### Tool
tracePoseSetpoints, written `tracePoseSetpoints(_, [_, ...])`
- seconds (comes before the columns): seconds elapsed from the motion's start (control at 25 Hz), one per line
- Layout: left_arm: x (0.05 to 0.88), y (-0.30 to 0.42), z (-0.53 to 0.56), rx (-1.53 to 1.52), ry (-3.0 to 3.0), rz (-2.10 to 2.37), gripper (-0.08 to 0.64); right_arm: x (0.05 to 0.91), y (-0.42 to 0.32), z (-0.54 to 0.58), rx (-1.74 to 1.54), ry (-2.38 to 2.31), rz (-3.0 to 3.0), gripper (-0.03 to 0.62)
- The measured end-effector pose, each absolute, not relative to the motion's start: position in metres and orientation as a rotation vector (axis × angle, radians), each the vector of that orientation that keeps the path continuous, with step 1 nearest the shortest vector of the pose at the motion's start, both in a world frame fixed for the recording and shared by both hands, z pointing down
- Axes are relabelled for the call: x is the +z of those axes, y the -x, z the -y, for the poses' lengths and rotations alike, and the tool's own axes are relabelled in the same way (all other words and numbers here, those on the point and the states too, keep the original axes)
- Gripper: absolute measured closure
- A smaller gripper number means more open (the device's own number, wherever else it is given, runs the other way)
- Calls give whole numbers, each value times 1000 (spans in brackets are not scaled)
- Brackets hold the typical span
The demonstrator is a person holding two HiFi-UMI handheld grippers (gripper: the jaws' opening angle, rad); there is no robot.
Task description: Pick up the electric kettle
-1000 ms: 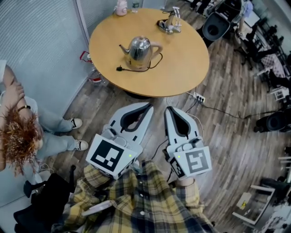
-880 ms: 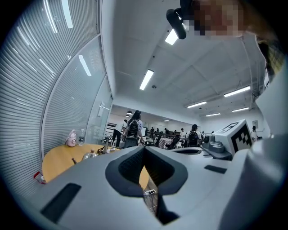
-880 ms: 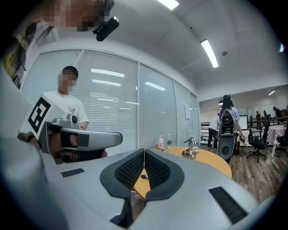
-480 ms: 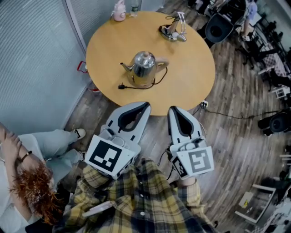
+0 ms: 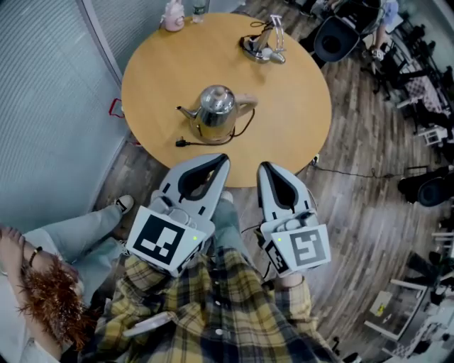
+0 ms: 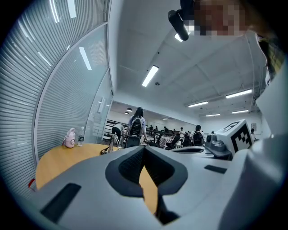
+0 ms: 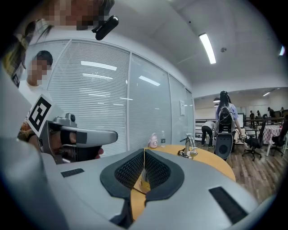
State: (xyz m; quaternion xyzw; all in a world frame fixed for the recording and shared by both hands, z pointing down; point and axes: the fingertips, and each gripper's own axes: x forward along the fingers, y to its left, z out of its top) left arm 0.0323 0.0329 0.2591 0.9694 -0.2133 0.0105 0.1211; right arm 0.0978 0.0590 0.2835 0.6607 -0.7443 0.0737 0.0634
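Observation:
The electric kettle (image 5: 215, 108) is shiny steel with a spout pointing left and a pale handle on the right. It stands upright near the front of the round wooden table (image 5: 298, 106), with its black cord (image 5: 186, 142) looped around it. My left gripper (image 5: 223, 159) and right gripper (image 5: 264, 167) are side by side at the table's near edge, a short way from the kettle. Both are shut with nothing between the jaws. In the left gripper view the jaws (image 6: 144, 149) meet and hide the kettle. The right gripper (image 7: 144, 152) is shut too.
At the table's far edge stand a pink bottle (image 5: 172, 15), a clear bottle (image 5: 199, 7) and a metal stand (image 5: 264, 44). A seated person (image 5: 50, 283) is at the left by the blinds. A power strip (image 5: 313, 161) lies on the floor; office chairs (image 5: 335, 41) stand at the right.
Both grippers and the head view have moved up to the table; the jaw tips now reach its near edge. The kettle has not moved on the table. Both grippers stay shut.

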Motion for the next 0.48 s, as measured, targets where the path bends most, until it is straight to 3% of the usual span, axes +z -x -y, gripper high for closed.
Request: tracePoseSetpoints(0.48, [259,-72,39,17,-2820,748,557,287,-143,19,206,-1924,2326,560])
